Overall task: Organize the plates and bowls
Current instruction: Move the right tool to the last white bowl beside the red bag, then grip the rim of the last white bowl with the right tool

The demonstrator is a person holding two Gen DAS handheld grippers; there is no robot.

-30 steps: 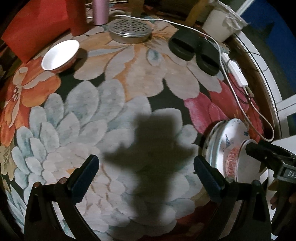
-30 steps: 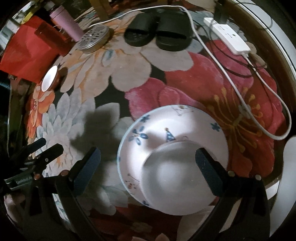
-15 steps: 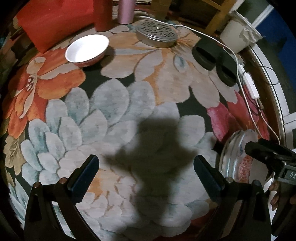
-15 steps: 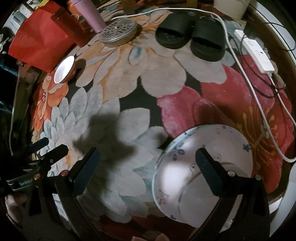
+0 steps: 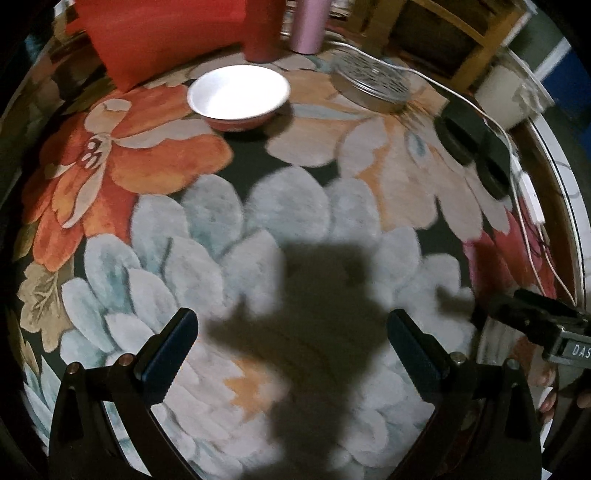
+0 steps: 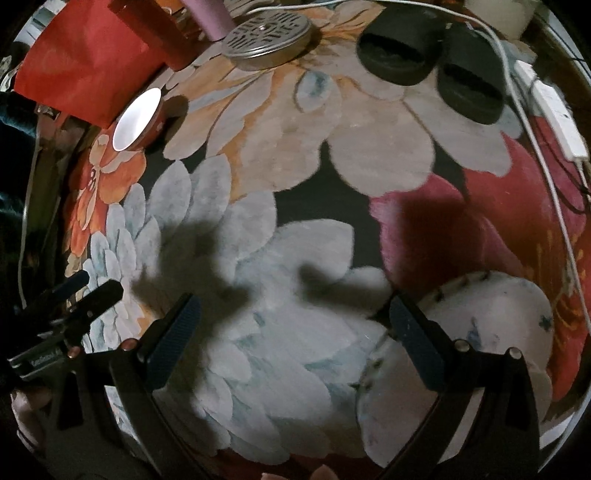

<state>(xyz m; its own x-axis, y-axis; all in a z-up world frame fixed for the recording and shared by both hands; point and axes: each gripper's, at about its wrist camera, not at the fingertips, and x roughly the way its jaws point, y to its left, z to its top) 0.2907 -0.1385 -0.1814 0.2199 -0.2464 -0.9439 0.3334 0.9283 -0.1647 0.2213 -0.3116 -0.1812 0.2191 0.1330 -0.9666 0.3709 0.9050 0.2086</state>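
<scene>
Two pairs of tongs hang over a round, deep-pile floral rug (image 5: 258,229), both gaping wide with nothing between their ribbed dark pads. The left tongs (image 5: 291,350) hover above pale blue-grey petals near the rug's near edge, their shadow pooled beneath. The right tongs (image 6: 291,339) sit over the same pale flower, and just past their right finger lies a glazed white plate (image 6: 491,314) with small blue motifs, blurred, resting toward the rug's near right edge beside the crimson bloom. Well apart from it, toward the far left edge on an orange flower, stands a shallow bowl (image 5: 238,96), smooth white inside and reddish outside. Behind the bowl lean a red cushion (image 5: 162,33) and a pink cylinder (image 5: 308,26). Farther right along the far edge sit a round perforated metal lid (image 6: 267,35), a pair of black rubber slippers (image 6: 432,59), and a white cable (image 6: 535,122) running to a power strip.
</scene>
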